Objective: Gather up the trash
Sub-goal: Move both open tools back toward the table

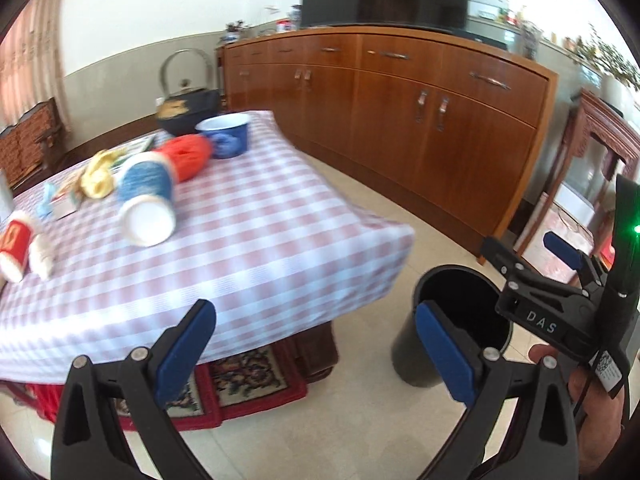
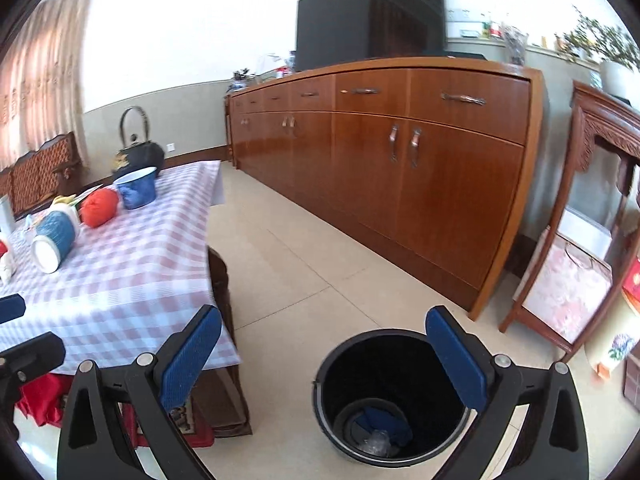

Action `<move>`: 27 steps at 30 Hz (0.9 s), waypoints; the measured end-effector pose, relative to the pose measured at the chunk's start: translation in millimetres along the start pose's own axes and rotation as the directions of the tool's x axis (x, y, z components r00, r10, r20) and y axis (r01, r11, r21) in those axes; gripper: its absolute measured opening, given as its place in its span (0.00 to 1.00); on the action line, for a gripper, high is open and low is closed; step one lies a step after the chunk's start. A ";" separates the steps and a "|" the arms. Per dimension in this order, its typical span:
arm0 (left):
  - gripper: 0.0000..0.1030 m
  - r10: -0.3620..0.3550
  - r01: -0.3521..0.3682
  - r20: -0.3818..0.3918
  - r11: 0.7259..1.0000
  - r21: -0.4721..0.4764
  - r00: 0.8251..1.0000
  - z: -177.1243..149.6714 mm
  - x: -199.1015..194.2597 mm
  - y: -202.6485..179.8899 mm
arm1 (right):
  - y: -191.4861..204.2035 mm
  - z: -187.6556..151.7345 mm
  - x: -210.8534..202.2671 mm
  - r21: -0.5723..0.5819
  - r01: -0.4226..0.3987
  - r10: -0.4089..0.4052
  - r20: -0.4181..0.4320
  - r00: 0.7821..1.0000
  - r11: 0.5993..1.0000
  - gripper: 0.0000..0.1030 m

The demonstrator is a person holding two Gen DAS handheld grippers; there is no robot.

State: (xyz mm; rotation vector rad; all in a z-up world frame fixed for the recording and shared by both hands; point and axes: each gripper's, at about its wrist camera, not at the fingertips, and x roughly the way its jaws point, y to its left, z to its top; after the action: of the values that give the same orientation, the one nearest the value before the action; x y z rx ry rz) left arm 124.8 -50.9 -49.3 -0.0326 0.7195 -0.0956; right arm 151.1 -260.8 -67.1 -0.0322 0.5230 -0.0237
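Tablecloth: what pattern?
Pink-and-white check on the tablecloth; clearest in the left wrist view.

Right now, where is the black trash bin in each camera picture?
Left wrist view: the black trash bin stands on the floor at lower right, partly behind the left gripper's fingers.
Right wrist view: bottom centre, seen from above, with something blue and clear inside.
Shared landmark: the checkered tablecloth to the bin's left.
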 end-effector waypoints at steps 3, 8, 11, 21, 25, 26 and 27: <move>0.98 0.055 -0.054 0.022 0.998 -0.033 0.998 -4.4 -15.2 26.0 | 24.5 5.2 -0.4 -0.020 -0.047 0.047 0.016 0.999 0.999 1.00; 0.98 0.150 -0.147 0.034 0.984 -0.097 0.988 -14.3 -30.1 68.7 | 60.0 7.0 -13.2 -0.036 -0.141 0.142 0.032 0.989 0.989 1.00; 0.98 0.199 -0.192 0.029 0.969 -0.154 0.980 -20.0 -34.8 97.0 | 86.5 10.8 -16.0 -0.064 -0.189 0.189 0.000 0.982 0.980 1.00; 0.97 0.294 -0.277 0.016 0.916 -0.290 0.956 -35.0 -49.5 180.4 | 173.9 17.3 -21.8 -0.205 -0.349 0.342 -0.069 0.937 0.915 1.00; 0.97 0.365 -0.341 0.016 0.886 -0.315 0.931 -40.0 -54.0 209.1 | 202.2 20.9 -22.8 -0.243 -0.400 0.394 -0.077 0.916 0.884 1.00; 0.97 0.381 -0.356 0.017 0.878 -0.320 0.924 -41.1 -55.8 217.8 | 209.7 21.7 -22.9 -0.249 -0.411 0.405 -0.078 0.911 0.877 1.00; 0.95 0.393 -0.366 0.020 0.872 -0.325 0.919 -42.0 -57.8 225.3 | 218.4 22.7 -23.5 -0.255 -0.426 0.421 -0.078 0.904 0.868 1.00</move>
State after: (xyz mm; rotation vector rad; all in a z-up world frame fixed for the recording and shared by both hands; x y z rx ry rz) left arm 71.1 179.1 -57.0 -0.1993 0.6374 0.4004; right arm 145.2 -41.2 -43.7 -0.1804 0.5413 0.4803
